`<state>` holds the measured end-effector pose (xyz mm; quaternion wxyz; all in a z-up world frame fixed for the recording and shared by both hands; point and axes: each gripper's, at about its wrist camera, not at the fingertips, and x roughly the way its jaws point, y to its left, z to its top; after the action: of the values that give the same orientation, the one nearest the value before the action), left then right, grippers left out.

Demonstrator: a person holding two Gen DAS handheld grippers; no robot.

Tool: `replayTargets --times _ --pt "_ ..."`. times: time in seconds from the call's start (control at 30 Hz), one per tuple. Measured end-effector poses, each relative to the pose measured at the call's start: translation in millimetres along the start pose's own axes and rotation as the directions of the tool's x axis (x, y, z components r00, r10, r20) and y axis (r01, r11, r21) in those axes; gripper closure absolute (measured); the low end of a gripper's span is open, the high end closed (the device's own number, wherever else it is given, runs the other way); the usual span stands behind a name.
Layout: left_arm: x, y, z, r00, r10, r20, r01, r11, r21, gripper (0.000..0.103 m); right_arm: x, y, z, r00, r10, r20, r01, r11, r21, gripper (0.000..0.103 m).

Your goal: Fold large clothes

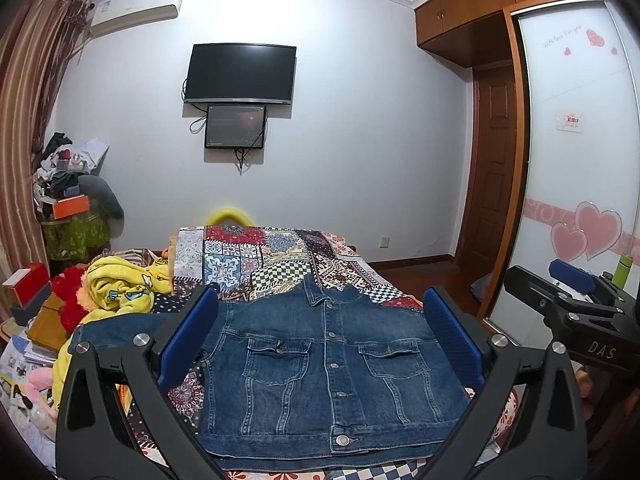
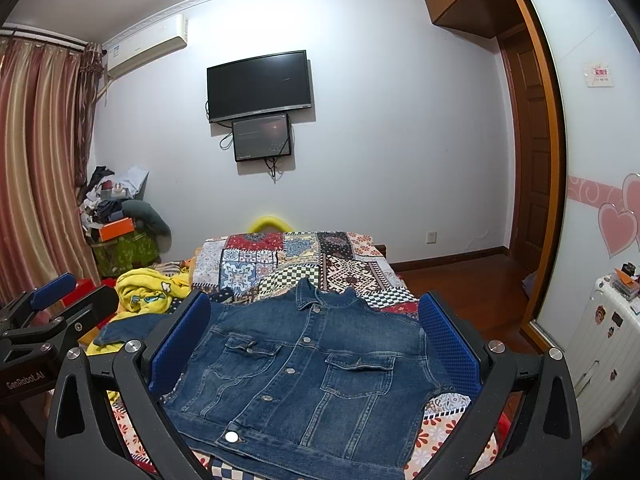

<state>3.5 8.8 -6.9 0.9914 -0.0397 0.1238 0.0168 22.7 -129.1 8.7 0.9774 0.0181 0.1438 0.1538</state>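
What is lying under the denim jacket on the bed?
The denim jacket lies on a patchwork quilt. Its left sleeve rests on yellow fabric. Anything beneath the jacket's middle is covered.

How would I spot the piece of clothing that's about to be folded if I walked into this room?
Find the bed with the patchwork quilt, under the wall-mounted TV. At its near end lies a denim jacket, front up and buttoned, with two flap chest pockets. Unlike the crumpled yellow cartoon blanket to its left, it is dark blue and spread flat.

A dark television (image 1: 240, 73) hangs beside an air conditioner (image 1: 136, 8).
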Motion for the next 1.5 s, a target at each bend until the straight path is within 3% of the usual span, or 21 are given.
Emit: replayTargets --times 1.5 --pt "16.9 13.6 -0.7 1.0 0.009 -0.015 -0.009 1.0 -0.012 0.0 17.5 3.8 -4.1 0.999 -0.01 -0.033 0.009 1.0 -0.023 0.0"
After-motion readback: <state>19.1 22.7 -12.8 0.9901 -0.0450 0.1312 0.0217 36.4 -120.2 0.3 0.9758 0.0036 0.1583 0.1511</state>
